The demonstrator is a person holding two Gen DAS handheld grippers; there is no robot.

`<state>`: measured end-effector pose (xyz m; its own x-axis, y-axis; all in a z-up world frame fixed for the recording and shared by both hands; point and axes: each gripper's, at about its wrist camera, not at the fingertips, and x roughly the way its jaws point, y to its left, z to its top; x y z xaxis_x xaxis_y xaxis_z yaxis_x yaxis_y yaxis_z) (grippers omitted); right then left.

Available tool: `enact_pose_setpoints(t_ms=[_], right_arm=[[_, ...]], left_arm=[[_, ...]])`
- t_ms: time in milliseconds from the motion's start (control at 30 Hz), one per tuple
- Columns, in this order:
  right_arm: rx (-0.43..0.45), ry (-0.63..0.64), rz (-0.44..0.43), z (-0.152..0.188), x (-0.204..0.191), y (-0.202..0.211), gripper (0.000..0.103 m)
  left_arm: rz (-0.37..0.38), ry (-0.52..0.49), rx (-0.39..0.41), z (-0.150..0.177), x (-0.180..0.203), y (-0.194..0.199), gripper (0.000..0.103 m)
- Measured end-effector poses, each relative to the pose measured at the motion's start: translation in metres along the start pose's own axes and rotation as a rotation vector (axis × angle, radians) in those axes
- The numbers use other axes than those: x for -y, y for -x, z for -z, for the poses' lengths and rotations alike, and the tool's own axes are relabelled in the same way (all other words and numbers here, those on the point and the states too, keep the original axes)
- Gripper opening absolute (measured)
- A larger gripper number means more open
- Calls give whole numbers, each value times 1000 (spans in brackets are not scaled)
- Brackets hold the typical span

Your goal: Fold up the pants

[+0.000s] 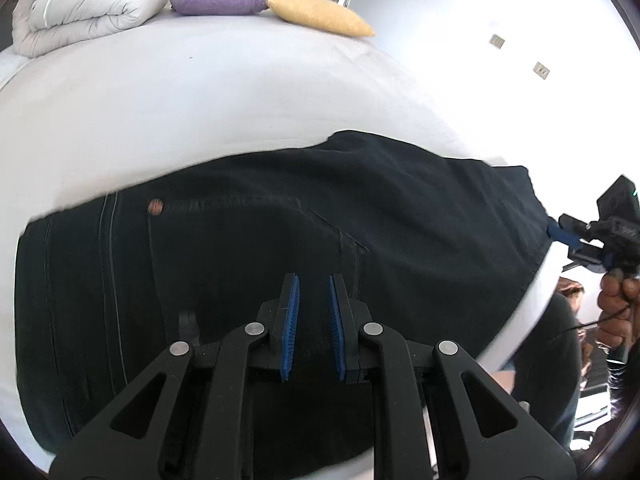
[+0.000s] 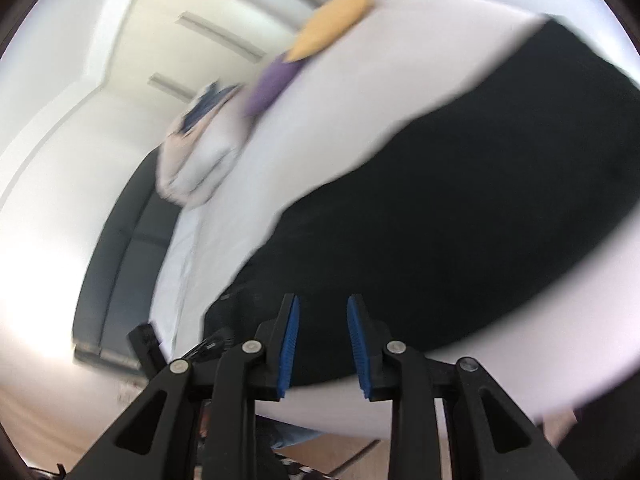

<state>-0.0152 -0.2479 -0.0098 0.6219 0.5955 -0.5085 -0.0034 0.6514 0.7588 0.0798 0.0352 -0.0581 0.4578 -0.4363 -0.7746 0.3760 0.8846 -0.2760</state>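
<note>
On the white bed (image 1: 200,120) we see the dark navy denim pants (image 1: 280,240) lying spread flat across the sheet, a small copper rivet (image 1: 155,206) and pale seam stitching showing on the fabric. Our left hand-held gripper (image 1: 314,328) hangs just above the pants, its blue ribbed pads (image 1: 291,320) drawn close together with only a narrow gap and nothing between them; whether it touches the cloth we cannot tell. At the right edge of the left wrist view, our right hand-held gripper (image 1: 560,236) sits at the far end of the pants, its blue tip right at the fabric's edge, with a hand (image 1: 618,308) gripping its handle. From the right wrist view, which is blurred, that same right hand-held gripper (image 2: 322,344) shows its pads (image 2: 356,344) apart with nothing gripped between them, the dark pants (image 2: 460,220) lying beyond the fingers on the bed (image 2: 340,112). Toward the head of the bed rest a purple cushion (image 1: 218,0) and a yellow cushion (image 1: 320,14), touching end to end, beside a folded pale quilt (image 1: 84,8).
</note>
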Motion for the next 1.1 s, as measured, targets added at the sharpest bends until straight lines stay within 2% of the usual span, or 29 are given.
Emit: enact_pose_setpoints(t_ms=[100,167,300,367,400,467,500,633,800,867,1000,1100], right_arm=[[-97,-23,-37,-12,-11,-64,20],[-159,-67,-76,-20,-13,-115,11],[-254,-114,-80,-22,-11,-189,10],[-272,-102,-57,-22,-10,-210,8],[-266,-120,-58,-23,-4,-215,0],[-231,-201,-116,-26,12,-217,0],[-202,-222,-135,-30,20,-214,0],[-93,-264,-119,-55,40,-197,0],[138,-360,-56,-86,94,-147,0],[225,-391,-11,-95,119,-111,0],[410,-457,132,-111,167,-25,0],[494,-489,209,-114,178,30,0]], left_arm=[[-17,6,-32,-18,-3,-18,14],[-28,10,-49,-31,-7,-28,14],[-45,21,-80,-49,-21,-49,14],[-48,16,-100,-49,-26,-58,14],[-40,23,-114,-47,-30,-64,14],[-17,40,-103,-43,-34,-65,14],[-1,50,-93,-41,-38,-65,14],[44,78,-60,-33,-48,-61,14],[51,73,-35,-26,-53,-57,14],[52,73,-33,-28,-48,-58,14],[64,86,-33,-22,-55,-48,14],[29,86,-50,-27,-50,-46,14]])
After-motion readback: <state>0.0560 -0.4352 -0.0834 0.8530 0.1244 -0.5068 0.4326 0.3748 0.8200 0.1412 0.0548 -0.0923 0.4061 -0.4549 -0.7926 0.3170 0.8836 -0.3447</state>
